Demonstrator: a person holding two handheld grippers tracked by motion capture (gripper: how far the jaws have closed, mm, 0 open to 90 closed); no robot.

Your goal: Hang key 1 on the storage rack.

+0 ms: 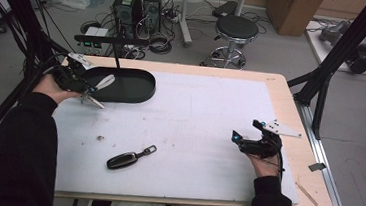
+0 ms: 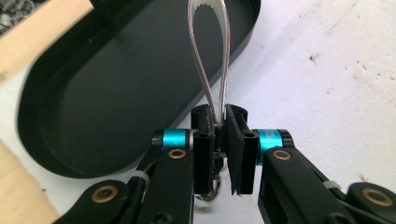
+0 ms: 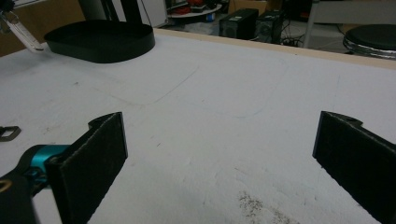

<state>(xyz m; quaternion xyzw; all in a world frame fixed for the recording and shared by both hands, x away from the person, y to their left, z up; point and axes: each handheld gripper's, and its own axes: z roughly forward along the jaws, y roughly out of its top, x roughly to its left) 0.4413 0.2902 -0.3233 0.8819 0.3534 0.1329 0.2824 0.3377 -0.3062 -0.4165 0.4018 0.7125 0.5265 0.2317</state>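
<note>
White matting covers the table [image 1: 193, 134], and the action sits at its far left corner. A slim silvery clip-like piece with a key ring [image 2: 210, 60] is pinched between the shut jaws of the left tool [image 2: 219, 140], and in the high view it hangs right at the near rim of the black oval tray [image 1: 132, 86], partly over it. So the pickup looks done; the drop into the tray is what's left, I'd say. Nearer the person, a black car key fob [image 1: 125, 159] lies untouched on the matting, likely next in line. Over on the right, the right tool [image 1: 248, 134] rests on the table with jaws spread wide, nothing between them.
</note>
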